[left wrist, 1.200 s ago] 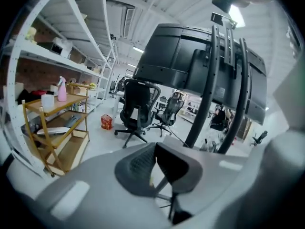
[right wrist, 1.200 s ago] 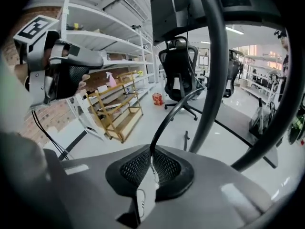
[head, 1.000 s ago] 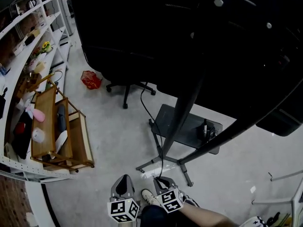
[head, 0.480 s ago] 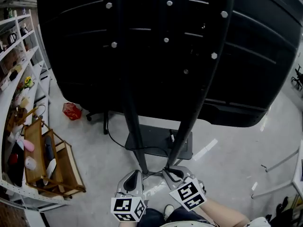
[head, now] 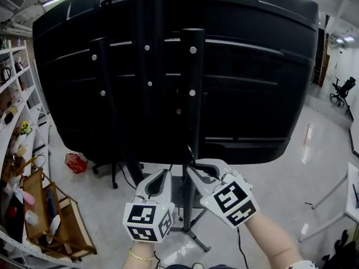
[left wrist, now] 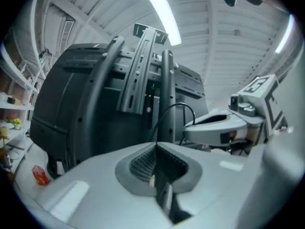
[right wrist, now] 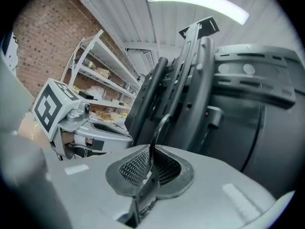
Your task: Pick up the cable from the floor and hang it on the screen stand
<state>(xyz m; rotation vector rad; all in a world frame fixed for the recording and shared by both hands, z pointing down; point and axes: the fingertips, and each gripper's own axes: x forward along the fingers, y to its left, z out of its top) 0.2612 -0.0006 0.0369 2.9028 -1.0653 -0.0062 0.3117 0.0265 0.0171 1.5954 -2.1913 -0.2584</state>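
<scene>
The back of a large black screen [head: 252,66] fills the head view, carried on the dark upright posts of its stand [head: 192,94]. My two grippers are side by side just below the screen's lower edge, pointing at the posts. My left gripper [head: 166,174] [left wrist: 155,147] is shut on the thin black cable [left wrist: 177,105], which arcs up from its tips and over toward my right gripper [left wrist: 224,128]. My right gripper [head: 190,170] [right wrist: 151,149] is also shut on the cable [right wrist: 161,125], with a short loop rising from its pads. The posts [right wrist: 200,80] stand close ahead.
White shelves [head: 11,94] with small items line the left side. A wooden cart [head: 61,228] stands below them, with a red object [head: 76,162] on the grey floor beyond it. The stand's feet [head: 193,237] spread below my grippers. A white table leg [head: 336,189] slants at the right.
Both grippers have risen from near the floor to the screen's lower edge, still side by side. The head view has lifted from the stand's base to the screen's back.
</scene>
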